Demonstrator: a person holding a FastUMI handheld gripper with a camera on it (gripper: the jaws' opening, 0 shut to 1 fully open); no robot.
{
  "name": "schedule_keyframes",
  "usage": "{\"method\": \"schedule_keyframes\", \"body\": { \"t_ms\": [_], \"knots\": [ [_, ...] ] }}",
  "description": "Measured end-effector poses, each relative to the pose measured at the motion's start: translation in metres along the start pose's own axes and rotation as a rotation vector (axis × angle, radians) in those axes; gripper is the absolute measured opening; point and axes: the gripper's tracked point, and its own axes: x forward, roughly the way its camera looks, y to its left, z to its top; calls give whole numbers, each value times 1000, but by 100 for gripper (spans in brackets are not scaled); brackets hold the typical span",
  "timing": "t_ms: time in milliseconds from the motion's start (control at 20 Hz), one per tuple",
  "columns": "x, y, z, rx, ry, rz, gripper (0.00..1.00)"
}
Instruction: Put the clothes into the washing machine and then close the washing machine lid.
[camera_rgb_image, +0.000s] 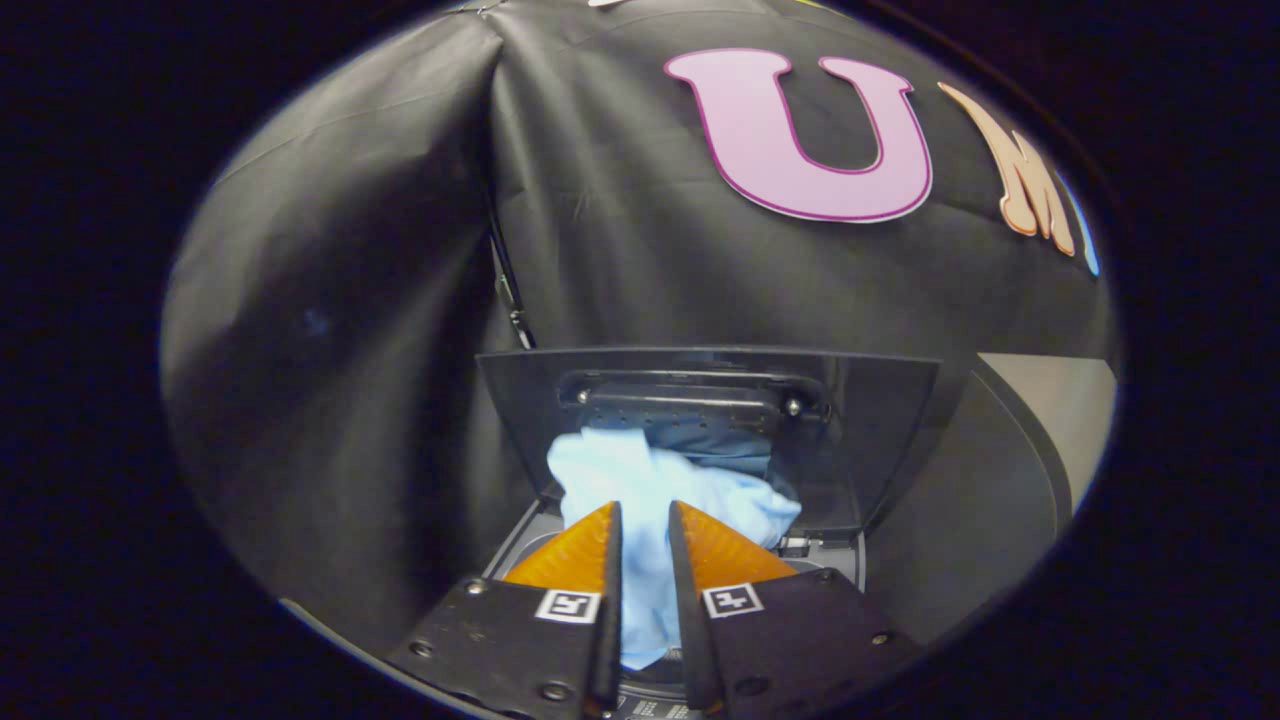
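Note:
A light blue garment (650, 480) is bunched between my two fingers, and my gripper (643, 520) is shut on it. The cloth rises ahead of the fingertips and hangs down between the fingers toward the washing machine's round opening (650, 675) below. The washing machine lid (870, 440) stands upright and open just beyond the garment, its dark glossy panel reflecting the cloth. A hinge bracket (690, 395) with screws runs across the lid's top. The machine's grey top deck (830, 555) shows right of my fingers.
A black cloth wall (330, 330) hangs close behind and to the left of the machine. A grey surface (1060, 400) lies to the right of the lid, next to a dark curved panel (960, 520).

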Motion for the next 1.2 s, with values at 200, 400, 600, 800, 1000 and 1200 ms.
{"method": "schedule_keyframes", "body": {
  "t_ms": [200, 400, 600, 800, 1000, 1200],
  "knots": [
    [-2, -5, 3, -26, -15, -23, 43],
    [-9, -13, 20, -31, -56, -46, 45],
    [1, -16, 49, 4, -135, -64, 60],
    [19, -26, 108, 87, -281, -105, 99],
    [56, -40, 138, 141, -345, -143, 97],
    [83, -53, 130, 146, -298, -212, 97]
  ]
}}
